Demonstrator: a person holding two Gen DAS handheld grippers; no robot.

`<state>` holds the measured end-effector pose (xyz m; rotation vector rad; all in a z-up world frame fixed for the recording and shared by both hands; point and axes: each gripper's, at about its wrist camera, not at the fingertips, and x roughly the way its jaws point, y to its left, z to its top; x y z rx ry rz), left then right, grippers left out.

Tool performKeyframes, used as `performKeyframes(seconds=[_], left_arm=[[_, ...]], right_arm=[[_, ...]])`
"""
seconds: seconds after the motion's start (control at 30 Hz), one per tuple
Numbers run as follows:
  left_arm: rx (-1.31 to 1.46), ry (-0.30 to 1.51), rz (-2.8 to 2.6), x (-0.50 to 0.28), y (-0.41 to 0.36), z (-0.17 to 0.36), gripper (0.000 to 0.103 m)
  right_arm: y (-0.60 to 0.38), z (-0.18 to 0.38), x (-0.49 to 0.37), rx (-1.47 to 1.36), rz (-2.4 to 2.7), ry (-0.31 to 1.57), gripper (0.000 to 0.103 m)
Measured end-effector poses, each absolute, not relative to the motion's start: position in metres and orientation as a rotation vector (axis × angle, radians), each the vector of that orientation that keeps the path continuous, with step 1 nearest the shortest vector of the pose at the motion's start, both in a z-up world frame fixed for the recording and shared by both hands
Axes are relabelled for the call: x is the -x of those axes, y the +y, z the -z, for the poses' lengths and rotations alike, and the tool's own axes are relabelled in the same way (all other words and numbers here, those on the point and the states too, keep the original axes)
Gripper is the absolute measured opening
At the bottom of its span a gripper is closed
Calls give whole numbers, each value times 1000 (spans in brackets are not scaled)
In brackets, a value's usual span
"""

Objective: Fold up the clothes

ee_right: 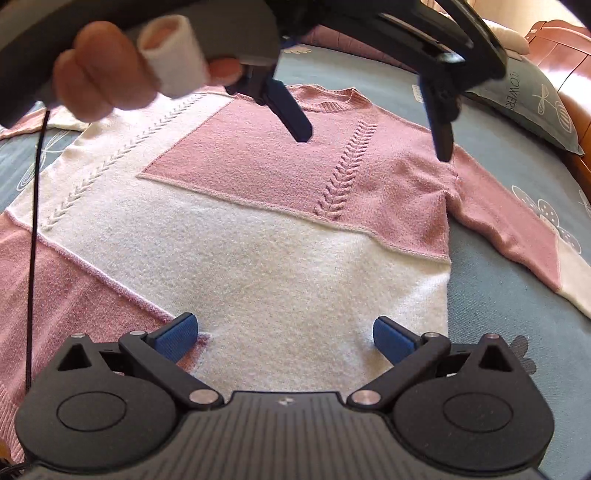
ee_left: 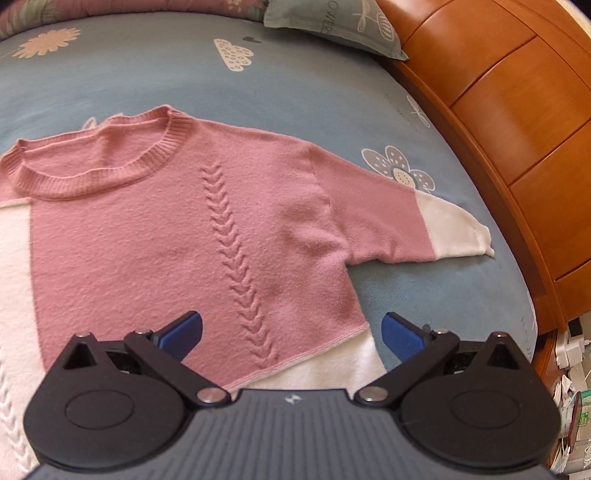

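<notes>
A pink and white knit sweater (ee_left: 155, 236) lies flat on the bed, front up, neckline (ee_left: 99, 158) far from me. One sleeve (ee_left: 424, 225) with a white cuff stretches right. My left gripper (ee_left: 291, 332) hovers open over the pink chest near the side seam, nothing between its blue pads. In the right wrist view the sweater (ee_right: 258, 258) fills the frame. My right gripper (ee_right: 284, 338) is open above its white lower panel. The left gripper (ee_right: 373, 144) hangs open above the chest, held by a hand (ee_right: 107, 70) with a bandaged finger.
The bed has a blue-grey floral sheet (ee_left: 295, 92). A wooden bed frame (ee_left: 517, 122) curves along the right. A grey-green pillow (ee_left: 332, 26) lies at the head, also in the right wrist view as a pillow (ee_right: 532, 107). Clutter (ee_left: 569, 387) sits on the floor at right. A black cable (ee_right: 35, 240) hangs left.
</notes>
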<state>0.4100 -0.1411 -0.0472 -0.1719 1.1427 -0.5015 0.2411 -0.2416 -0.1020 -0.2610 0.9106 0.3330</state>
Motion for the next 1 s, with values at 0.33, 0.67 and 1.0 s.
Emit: performKeyframes(seconds=[0.33,0.67,1.0], left_arm=[[215,1063,267,-324,-39,38,102],[122,889,41,-215,1,105,102],[-39,812,37,-151,-11,114,102]], right_arm=[[-234,89,-242,224,-393,901,103],[-230,102,-253,226,-365,930,103],[-231,108,-254,207,-361,933,103]])
